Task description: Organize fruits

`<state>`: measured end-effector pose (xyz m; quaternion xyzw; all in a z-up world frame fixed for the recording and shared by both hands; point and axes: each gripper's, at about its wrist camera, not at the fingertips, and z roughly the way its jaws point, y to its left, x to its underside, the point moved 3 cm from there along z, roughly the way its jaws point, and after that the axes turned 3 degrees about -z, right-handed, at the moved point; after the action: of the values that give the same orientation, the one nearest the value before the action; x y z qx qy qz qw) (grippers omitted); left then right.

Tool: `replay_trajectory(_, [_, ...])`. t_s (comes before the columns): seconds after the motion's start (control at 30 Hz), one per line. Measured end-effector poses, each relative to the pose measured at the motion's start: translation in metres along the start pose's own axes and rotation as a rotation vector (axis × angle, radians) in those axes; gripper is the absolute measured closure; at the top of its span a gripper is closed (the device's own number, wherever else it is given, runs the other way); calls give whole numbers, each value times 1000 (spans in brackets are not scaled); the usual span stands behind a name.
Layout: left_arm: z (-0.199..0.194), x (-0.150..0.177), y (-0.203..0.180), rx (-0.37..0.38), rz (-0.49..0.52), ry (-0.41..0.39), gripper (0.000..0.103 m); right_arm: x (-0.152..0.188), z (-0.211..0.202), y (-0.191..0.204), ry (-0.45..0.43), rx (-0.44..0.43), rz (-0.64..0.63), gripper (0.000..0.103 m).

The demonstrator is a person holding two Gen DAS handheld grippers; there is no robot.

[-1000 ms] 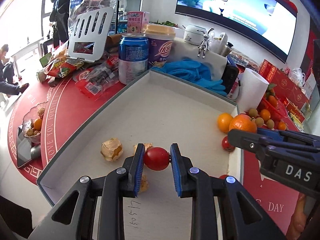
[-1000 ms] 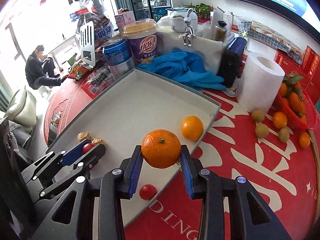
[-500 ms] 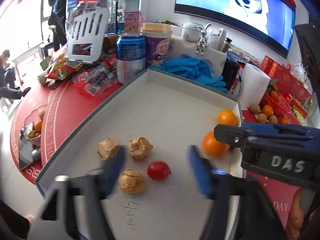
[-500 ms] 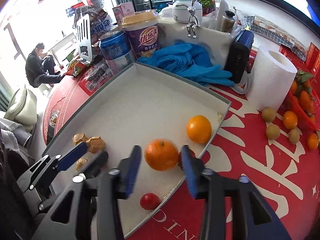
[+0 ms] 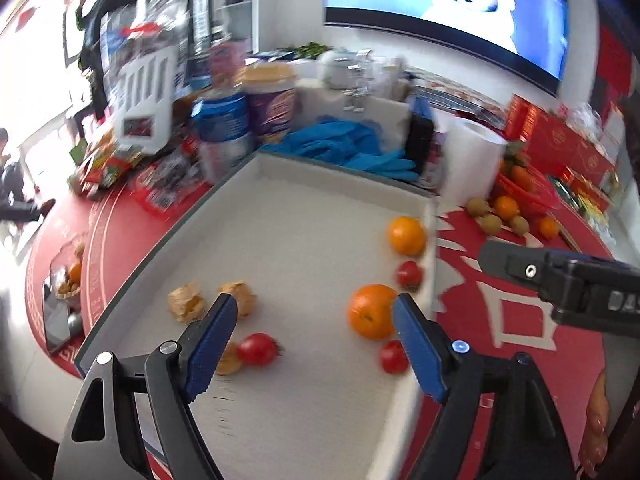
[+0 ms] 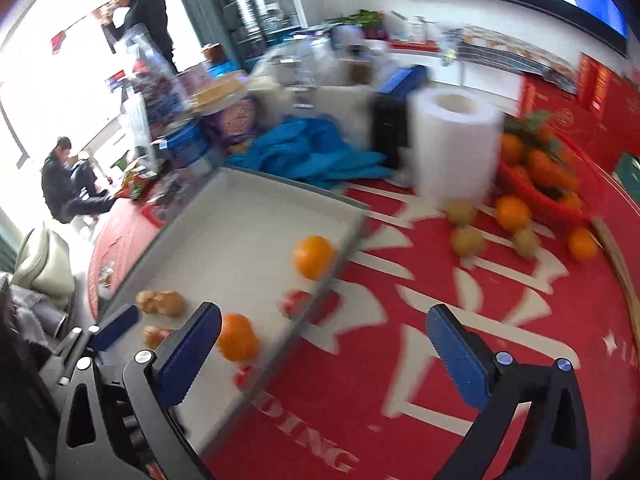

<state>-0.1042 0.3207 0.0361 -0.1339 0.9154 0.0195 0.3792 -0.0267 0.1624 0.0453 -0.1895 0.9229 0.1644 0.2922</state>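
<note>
Two black handheld grippers with blue ribbed pads hang empty over a shallow white tray (image 5: 256,184) on a red printed tablecloth (image 6: 460,320), both sets of jaws having just been opening and nothing left between them. The left gripper (image 5: 316,344), jaws well apart, points down at the tray's near end, where a small red cherry tomato (image 5: 257,349) lies just beside its left pad and three papery tan husked fruits cluster close behind. A round orange mandarin (image 5: 372,317) rests near the tray's right wall, a second mandarin (image 5: 406,235) farther along that wall, with two more red tomatoes by the same edge. The right gripper (image 6: 324,356), spread to its widest, hangs over the cloth just outside the tray's right wall.

Judging by the layout, the next pick turns on the loose fruit still on the cloth: small brownish round fruits (image 6: 466,240) and loose mandarins beside a red mesh basket (image 6: 560,200), lying ahead and to the right of the right gripper, which is plainly the nearer hand. These fruits are round, so no long axis governs the approach.

Legible writing is scant: "DAS" on the right gripper's body, "DING" in white on the cloth; can and cup labels are blurred.
</note>
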Motion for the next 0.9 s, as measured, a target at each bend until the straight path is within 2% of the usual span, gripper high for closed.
replay_trajectory(0.1, [-6,1,-34,63,77,13,20,16,-8,-43,17,26,102,0])
replay_trajectory(0.27, [-2,13,-91,164,172,76,18,46,-19,-113,72,159,216,0])
replay_trajectory(0.37, [11,23,-125,168,220,123,18,63,-29,-148,91,254,251,0])
replay_trajectory(0.5, [37,32,-157,124,254,150,18,81,-39,-178,85,356,275,0])
replay_trajectory(0.57, [49,33,-166,104,251,161,18,86,-40,-187,84,387,284,0])
replay_trajectory(0.67, [58,34,-173,121,238,152,18,90,-39,-187,72,428,254,0])
replay_trajectory(0.8, [62,30,-175,125,233,139,15,99,-43,-181,2,449,234,0])
replay_trajectory(0.9, [70,28,-170,138,208,171,0,100,-42,-179,-2,452,235,0])
